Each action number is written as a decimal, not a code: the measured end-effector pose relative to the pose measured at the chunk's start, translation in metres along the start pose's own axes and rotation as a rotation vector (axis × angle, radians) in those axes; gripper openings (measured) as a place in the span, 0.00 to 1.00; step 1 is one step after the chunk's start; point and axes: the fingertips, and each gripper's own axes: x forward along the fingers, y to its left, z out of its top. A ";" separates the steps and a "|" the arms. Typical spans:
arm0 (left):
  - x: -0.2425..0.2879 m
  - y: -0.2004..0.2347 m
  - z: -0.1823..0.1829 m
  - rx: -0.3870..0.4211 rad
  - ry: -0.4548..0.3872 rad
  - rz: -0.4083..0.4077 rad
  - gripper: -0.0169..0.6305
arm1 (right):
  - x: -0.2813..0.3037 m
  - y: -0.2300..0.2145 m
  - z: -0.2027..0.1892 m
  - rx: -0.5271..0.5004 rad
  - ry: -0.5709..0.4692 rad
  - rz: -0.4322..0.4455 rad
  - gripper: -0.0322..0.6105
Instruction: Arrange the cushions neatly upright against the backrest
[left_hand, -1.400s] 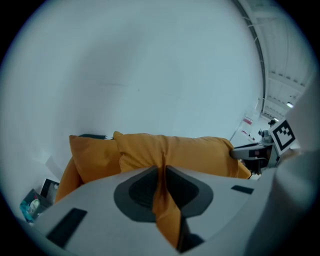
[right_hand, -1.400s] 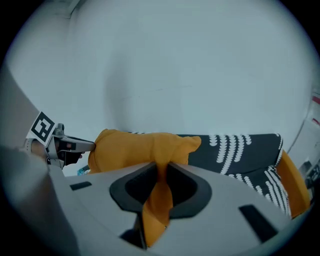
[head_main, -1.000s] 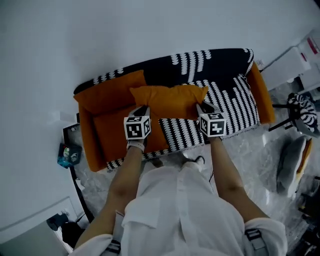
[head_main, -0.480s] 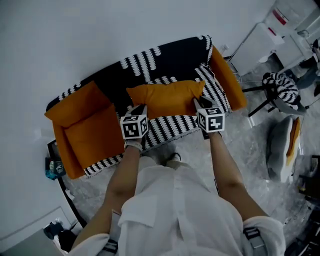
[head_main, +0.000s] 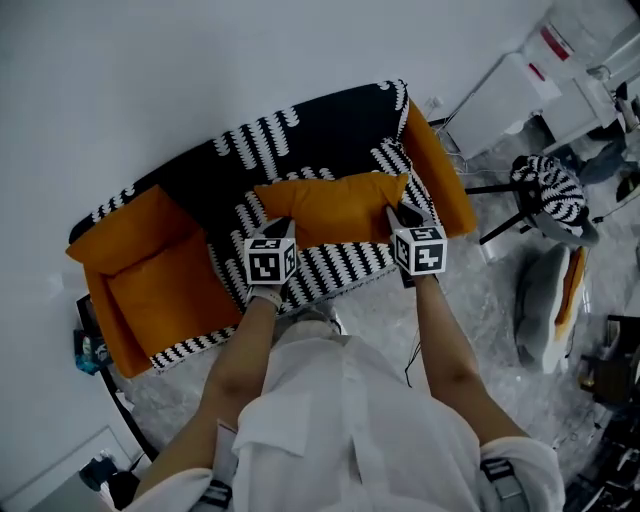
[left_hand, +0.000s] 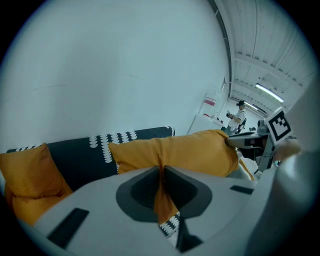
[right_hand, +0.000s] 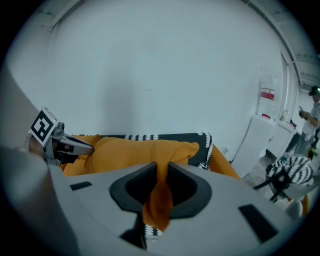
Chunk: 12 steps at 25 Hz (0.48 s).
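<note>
**White wall and sofa: one orange cushion held at two corners**

Plain white wall fills the far side of the scene, and a sofa stands against it on a grey mottled floor. The sofa's backrest and the right part of its seat carry a black cover with white scalloped stripes. Its left seat pad and right armrest are orange.

A person in a white shirt stands at the near edge of the seat with both forearms stretched forward.

The left gripper is closed on the near left corner of an orange cushion. A fold of orange fabric is pinched between its pads. Its jaws have just been closing a little further on that fabric. The right gripper is clamped in the same way on the near right corner, with a tongue of fabric hanging down through the narrow gap.

The cushion spans the space between the two grippers, long side across the sofa. It lies over the striped right half of the seat, just in front of the backrest. Whether its far edge touches the backrest cannot be told.

A second orange cushion leans in the far left corner of the sofa, well apart from the held one.

To the right of the sofa, on the floor, stands a dark-legged chair with black-and-white striped cloth on it.
</note>
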 end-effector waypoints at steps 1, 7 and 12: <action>0.006 0.001 0.004 -0.001 0.002 -0.004 0.10 | 0.005 -0.004 0.005 -0.001 0.007 -0.004 0.17; 0.047 -0.005 0.048 0.036 -0.043 -0.092 0.05 | 0.050 -0.008 0.048 -0.082 0.004 0.050 0.19; 0.104 -0.043 0.081 0.109 -0.028 -0.158 0.05 | 0.111 -0.011 0.038 -0.286 0.111 0.006 0.14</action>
